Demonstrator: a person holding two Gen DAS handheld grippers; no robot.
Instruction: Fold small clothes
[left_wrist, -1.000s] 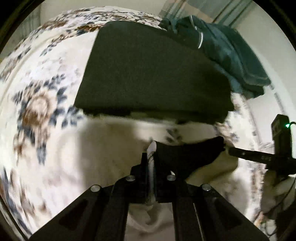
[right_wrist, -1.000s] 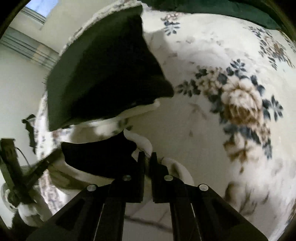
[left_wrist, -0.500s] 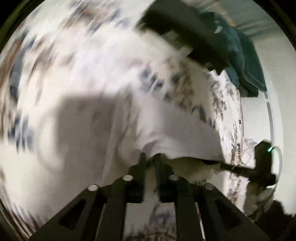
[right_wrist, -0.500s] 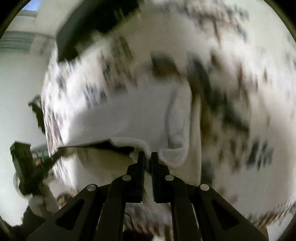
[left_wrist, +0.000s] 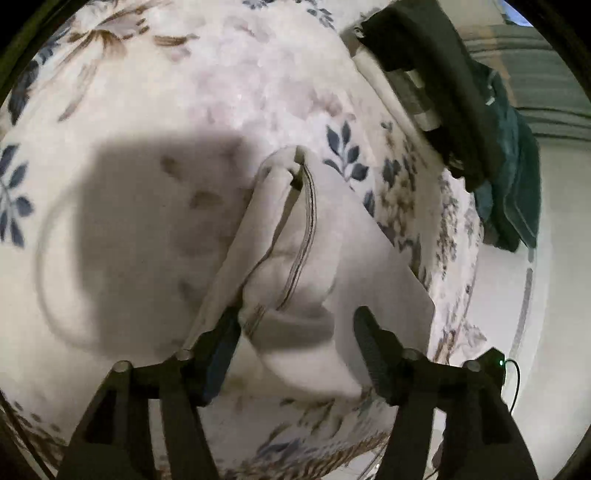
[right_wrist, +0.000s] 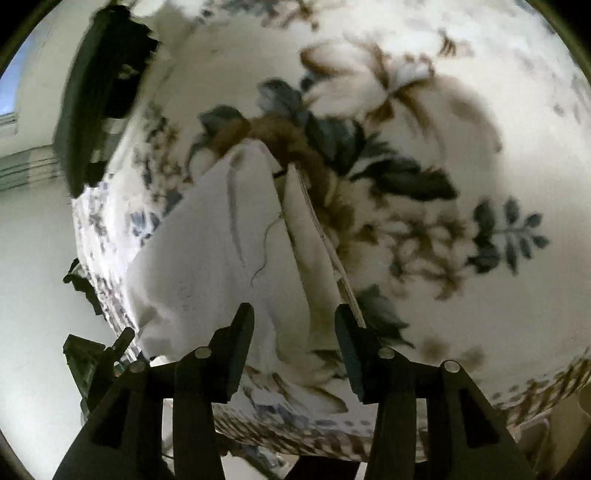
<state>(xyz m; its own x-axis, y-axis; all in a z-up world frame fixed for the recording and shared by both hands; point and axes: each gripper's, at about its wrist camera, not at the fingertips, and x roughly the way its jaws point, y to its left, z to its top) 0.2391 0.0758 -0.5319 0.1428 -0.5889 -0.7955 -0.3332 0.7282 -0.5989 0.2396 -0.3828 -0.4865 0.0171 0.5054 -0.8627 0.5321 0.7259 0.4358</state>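
- White garment (left_wrist: 332, 258) lies folded on floral bed (left_wrist: 147, 110).
- Left gripper (left_wrist: 295, 339): fingers apart, garment edge between them, unclamped.
- Right gripper (right_wrist: 293, 339): fingers apart over garment.
- Dark stack (left_wrist: 436, 74) well apart.

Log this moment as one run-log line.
left gripper: open | right gripper: open | white garment: folded, on floral cloth

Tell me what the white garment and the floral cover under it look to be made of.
White garment: soft knit, probably cotton, matte; it drapes limply, with stitched seam lines. Floral cover: plush fleece-like fabric, judging by its fuzzy, mottled nap and soft-edged print.
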